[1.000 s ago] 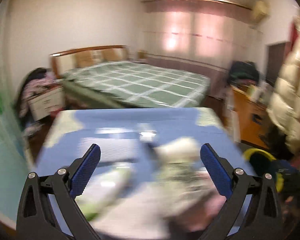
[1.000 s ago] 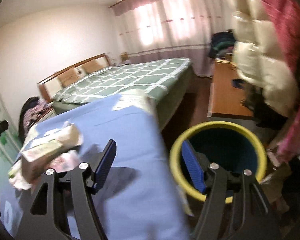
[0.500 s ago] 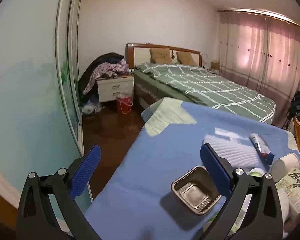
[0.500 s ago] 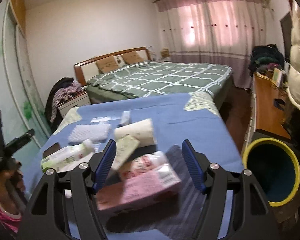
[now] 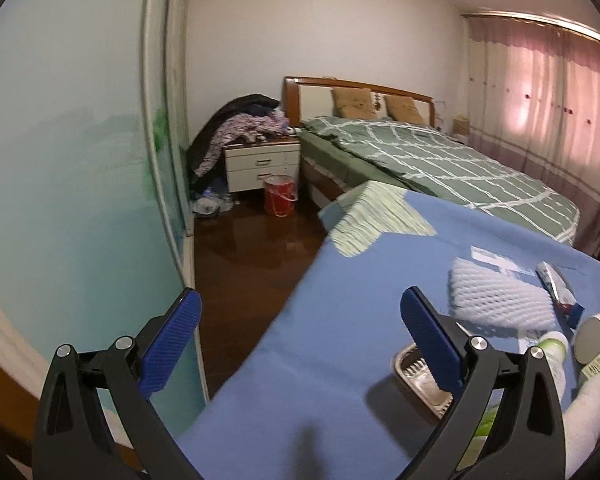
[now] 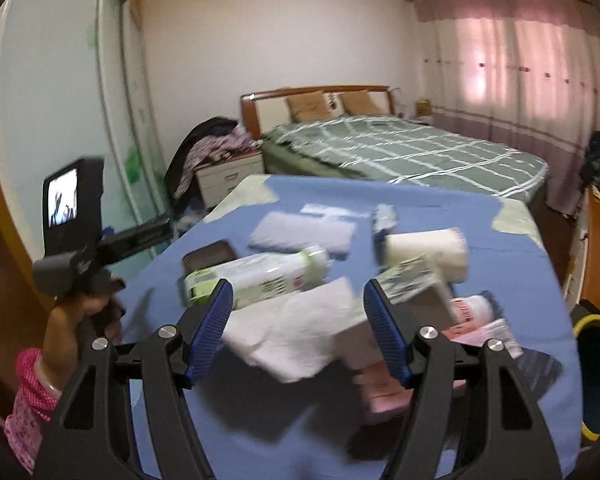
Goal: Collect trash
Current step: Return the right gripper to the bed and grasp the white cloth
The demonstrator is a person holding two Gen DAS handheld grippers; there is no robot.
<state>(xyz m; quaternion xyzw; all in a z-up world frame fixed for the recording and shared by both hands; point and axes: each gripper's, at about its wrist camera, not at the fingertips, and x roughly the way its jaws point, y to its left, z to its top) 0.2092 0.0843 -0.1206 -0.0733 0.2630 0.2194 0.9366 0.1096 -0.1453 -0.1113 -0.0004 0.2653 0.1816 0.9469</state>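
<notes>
Two hand-held claws hang over a table draped in blue cloth (image 6: 480,220). The right gripper (image 6: 298,334) has its jaws apart and nothing between them — a crumpled white tissue (image 6: 296,332) lies just ahead of its tips, with a green-and-white bottle (image 6: 256,278) beyond it. The left gripper (image 5: 300,338) is also spread and empty; a foil tray (image 5: 416,376) sits by its right finger. A yellow-rimmed bin (image 6: 596,360) stands far right.

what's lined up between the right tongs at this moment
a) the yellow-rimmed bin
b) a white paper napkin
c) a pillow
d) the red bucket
b: in the right wrist view the open right tongs frame the white paper napkin lying on the blue tabletop, with no pad visibly pressing on it.
</notes>
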